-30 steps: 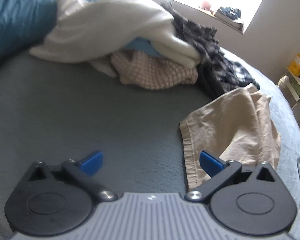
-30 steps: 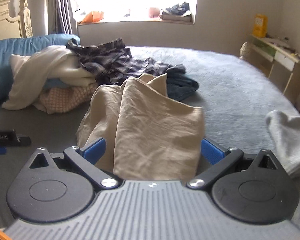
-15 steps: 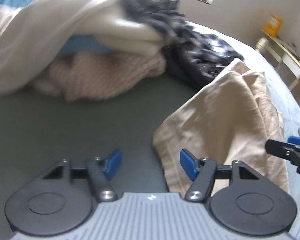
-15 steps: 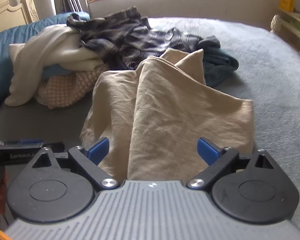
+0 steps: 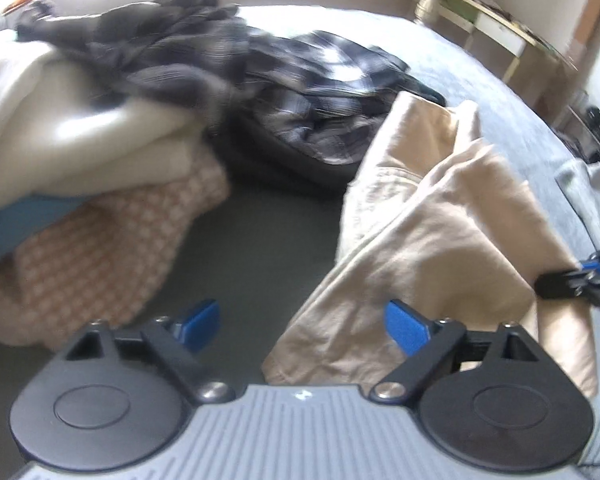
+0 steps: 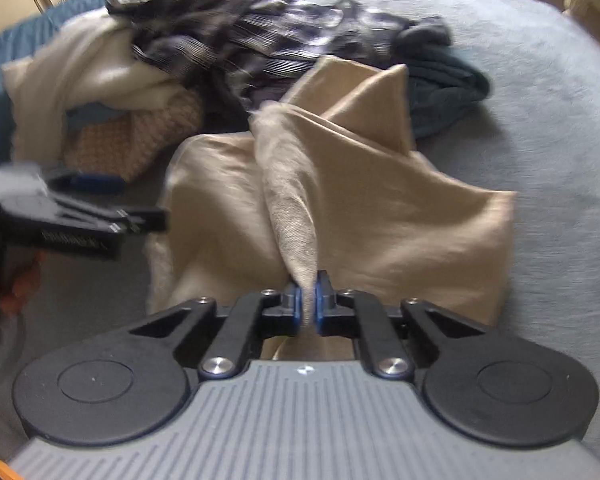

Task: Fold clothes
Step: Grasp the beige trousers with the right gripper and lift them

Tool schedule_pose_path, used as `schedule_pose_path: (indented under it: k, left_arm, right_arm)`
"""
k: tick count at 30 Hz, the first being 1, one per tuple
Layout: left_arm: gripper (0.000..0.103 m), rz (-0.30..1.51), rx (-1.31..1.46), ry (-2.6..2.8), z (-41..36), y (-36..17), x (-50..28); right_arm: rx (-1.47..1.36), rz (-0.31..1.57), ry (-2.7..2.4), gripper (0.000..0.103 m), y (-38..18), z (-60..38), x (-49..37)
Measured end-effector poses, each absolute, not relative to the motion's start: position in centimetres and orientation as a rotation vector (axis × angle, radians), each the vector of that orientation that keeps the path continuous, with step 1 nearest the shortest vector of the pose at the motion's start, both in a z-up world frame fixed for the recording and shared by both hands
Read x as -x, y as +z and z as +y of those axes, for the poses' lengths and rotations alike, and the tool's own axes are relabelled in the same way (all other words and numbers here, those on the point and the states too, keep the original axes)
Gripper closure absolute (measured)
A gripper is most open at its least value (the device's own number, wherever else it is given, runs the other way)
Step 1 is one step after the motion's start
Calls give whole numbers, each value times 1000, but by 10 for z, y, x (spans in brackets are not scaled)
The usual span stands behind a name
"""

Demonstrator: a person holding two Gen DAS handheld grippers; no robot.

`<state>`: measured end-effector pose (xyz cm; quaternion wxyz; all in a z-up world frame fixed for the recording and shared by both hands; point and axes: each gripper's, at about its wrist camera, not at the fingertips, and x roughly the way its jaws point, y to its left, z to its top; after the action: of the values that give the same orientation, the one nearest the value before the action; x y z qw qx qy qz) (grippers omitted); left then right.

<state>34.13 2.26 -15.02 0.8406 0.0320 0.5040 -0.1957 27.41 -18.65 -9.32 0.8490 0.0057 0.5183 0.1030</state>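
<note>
A crumpled tan garment point(image 5: 440, 240) lies on the grey bedspread point(image 6: 540, 120). In the right wrist view my right gripper point(image 6: 308, 300) is shut on a raised fold of the tan garment point(image 6: 360, 208) near its front edge. My left gripper point(image 5: 304, 324) hovers over the garment's near left corner. Its jaws are opening, and the cloth's edge lies between the blue pads point(image 5: 406, 326) without being pressed. The right gripper point(image 5: 572, 284) also shows at the right edge of the left wrist view. The left gripper point(image 6: 100, 220), held by a hand, shows at the left of the right wrist view.
A pile of clothes lies behind: a cream garment point(image 5: 60, 132), a dark plaid shirt point(image 5: 280, 80), a pink checked garment point(image 5: 100, 248) and a dark teal garment point(image 6: 448, 84). A grey garment point(image 5: 576, 176) lies at the right. A desk point(image 5: 480, 20) stands beyond the bed.
My right gripper has shut on a fold of the tan garment. My left gripper has moved right to the garment's corner, narrowing and then widening its jaws.
</note>
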Motion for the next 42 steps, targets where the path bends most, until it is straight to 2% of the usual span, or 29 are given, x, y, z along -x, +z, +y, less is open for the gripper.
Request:
schedule_pose_path:
  k: [5,8,16,22,23,24,26,30,32,35,38,42]
  left_arm:
    - [23,1140,-168,-582,-15,-152,-340]
    - [23,1191,-198,-674,-41,-150,-327]
    - [23,1331,-64,-768,-74,-138,-273]
    - [23,1370,-80,-619,-64,-137,-252]
    - [23,1373,-72,-571,-63,-137,-251]
    - [23,1374,-64,-518,-59,-136,-250]
    - [23,1371,-49,-415,-52,-130,-248]
    - [23,1365,-9,-241,-32,-107,-237]
    - [22,1352,-5,-173,-23,-91,-226]
    - [14,1313,11,-79,-10,-68,-206]
    - [14,1297,47,-14,-3,-61,-198]
    - [14,1244,72,-33,-15,-68,-220]
  right_arm:
    - [36,1173,155,99,-76,-224,-253]
    - [43,1235,63,99,-75,-259,-232]
    - [-52,1452,-431,97,-120,-403,-150]
    - [-165,1222,-382,92,-69,-425,-123]
    - [-161,1183,-317,82,-61,-421,-125]
    - [-132,1162,-227,65,-59,-410,-135]
    - [-71,1132,-44,44,-62,-384,-154]
    - [82,1091,313,25,-89,-322,-205]
    - [158,1094,469,24,-108,-290,-229]
    - [219,1178,563,24,-142,-254,-263]
    - [188,1415,599,24,-183,-245,-286]
    - [178,1556,628,43,-184,-279,-259]
